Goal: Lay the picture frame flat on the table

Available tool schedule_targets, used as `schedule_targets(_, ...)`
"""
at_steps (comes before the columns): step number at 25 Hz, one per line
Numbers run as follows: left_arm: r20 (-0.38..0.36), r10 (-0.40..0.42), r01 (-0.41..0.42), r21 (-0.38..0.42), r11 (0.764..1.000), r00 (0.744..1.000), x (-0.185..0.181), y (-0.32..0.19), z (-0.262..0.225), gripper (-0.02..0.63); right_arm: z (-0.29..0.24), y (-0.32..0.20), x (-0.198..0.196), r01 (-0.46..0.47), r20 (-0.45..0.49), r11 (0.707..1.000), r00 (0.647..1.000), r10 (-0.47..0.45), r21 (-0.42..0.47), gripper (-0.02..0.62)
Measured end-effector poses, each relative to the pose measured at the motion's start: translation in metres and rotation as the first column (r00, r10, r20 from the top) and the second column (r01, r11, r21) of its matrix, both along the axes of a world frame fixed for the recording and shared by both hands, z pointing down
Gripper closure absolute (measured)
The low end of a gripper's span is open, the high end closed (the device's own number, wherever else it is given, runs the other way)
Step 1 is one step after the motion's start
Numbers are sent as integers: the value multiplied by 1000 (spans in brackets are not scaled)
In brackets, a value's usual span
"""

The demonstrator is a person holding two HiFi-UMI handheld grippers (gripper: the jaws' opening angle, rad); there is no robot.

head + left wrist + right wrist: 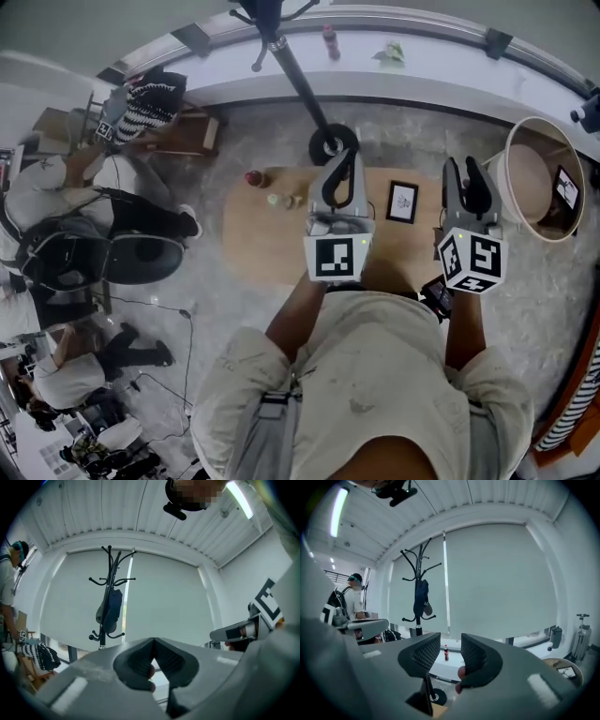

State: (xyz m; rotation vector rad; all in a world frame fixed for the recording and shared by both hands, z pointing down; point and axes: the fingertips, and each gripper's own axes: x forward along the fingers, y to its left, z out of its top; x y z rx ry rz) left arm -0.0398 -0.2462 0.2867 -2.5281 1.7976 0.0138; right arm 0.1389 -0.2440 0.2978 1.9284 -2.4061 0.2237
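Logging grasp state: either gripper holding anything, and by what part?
Nothing held: left gripper shut on nothing, right gripper open, empty. The frame sits on the table, apart from both.

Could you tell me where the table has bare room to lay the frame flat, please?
The near-left part of the table, on the person's side of the red item and two small pieces, is bare. So is the strip between the frame and the near edge. The far-left end is crowded.
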Motion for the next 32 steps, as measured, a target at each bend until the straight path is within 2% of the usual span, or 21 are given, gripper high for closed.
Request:
schedule_targets(3,-2,-3,3,27,1000,1000,-1,1,-18,601,-36,7,-3,-14,-44,990,999,20,140,456)
schedule_targets(6,45,3,-6,78,997,999,-1,3,-38,601,-62,16,-13,-1,-133,964,990,38,265,459)
schedule_targets(9,40,15,-20,117,993,999,1,6,-53,601,-75,21,-20,-3,-169,942,984,63,337,461)
schedule_targets(11,38,22,-27,132,991,999,4,8,-59,601,-81,25,-16,-32,-148,928,985,93,370,510)
schedule_targets(14,24,21,-24,129,991,999,3,10,-61,601,-87,27,-18,-34,-150,922,984,99,386,514)
schedule_targets(20,20,22,-25,122,992,1000,1,10,-57,601,-83,26,-19,-39,-152,927,983,102,372,518)
schedule_targets(24,43,28,-33,137,990,999,3,11,-56,601,-77,24,-16,-59,-165,931,978,126,361,573)
schedule_targets(26,26,24,-27,125,992,999,3,11,-54,601,-75,24,-16,-58,-164,934,979,123,354,590)
schedule_targets(28,13,19,-21,119,993,1000,3,12,-53,601,-73,24,-17,-50,-167,938,979,113,342,594)
schedule_targets(32,38,21,-25,117,993,999,3,12,-53,601,-72,21,-17,-51,-159,942,981,109,333,594)
